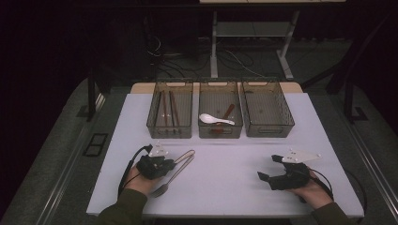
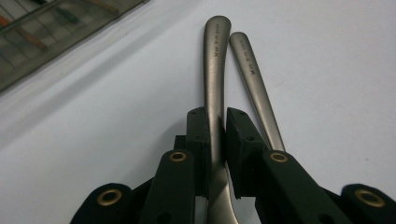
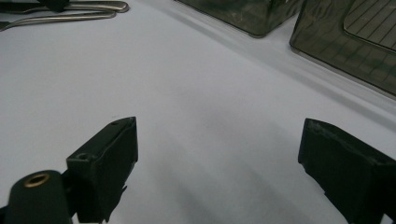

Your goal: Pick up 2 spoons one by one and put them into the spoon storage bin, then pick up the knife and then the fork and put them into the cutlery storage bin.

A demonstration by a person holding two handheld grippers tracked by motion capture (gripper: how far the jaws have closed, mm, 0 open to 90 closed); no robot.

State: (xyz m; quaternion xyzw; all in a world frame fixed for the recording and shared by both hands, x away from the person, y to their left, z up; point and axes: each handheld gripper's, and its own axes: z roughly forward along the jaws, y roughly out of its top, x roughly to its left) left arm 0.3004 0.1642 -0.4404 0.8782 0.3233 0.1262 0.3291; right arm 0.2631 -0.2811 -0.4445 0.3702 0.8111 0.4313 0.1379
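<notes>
spoon handle [image 2: 215, 79] sits pinched between the two black jaws of the left gripper [image 2: 216, 135]; the jaws press on it from both sides; a second metal spoon [image 2: 254, 79] lies just beside it on the white table [image 1: 234, 173], not held; both spoons are in front of the left bin [image 1: 170, 110], near the person's side; the right gripper [image 1: 265, 176] rests on the table well apart from the spoons, in front of the right bin [image 1: 266, 109]; its jaws stand wide apart with nothing between them; a white spoon [image 1: 215, 119] lies in the middle bin [image 1: 220, 110].

Dim room, grey floor [image 1: 56, 154], white-legged desk [image 1: 214, 42] behind.
</notes>
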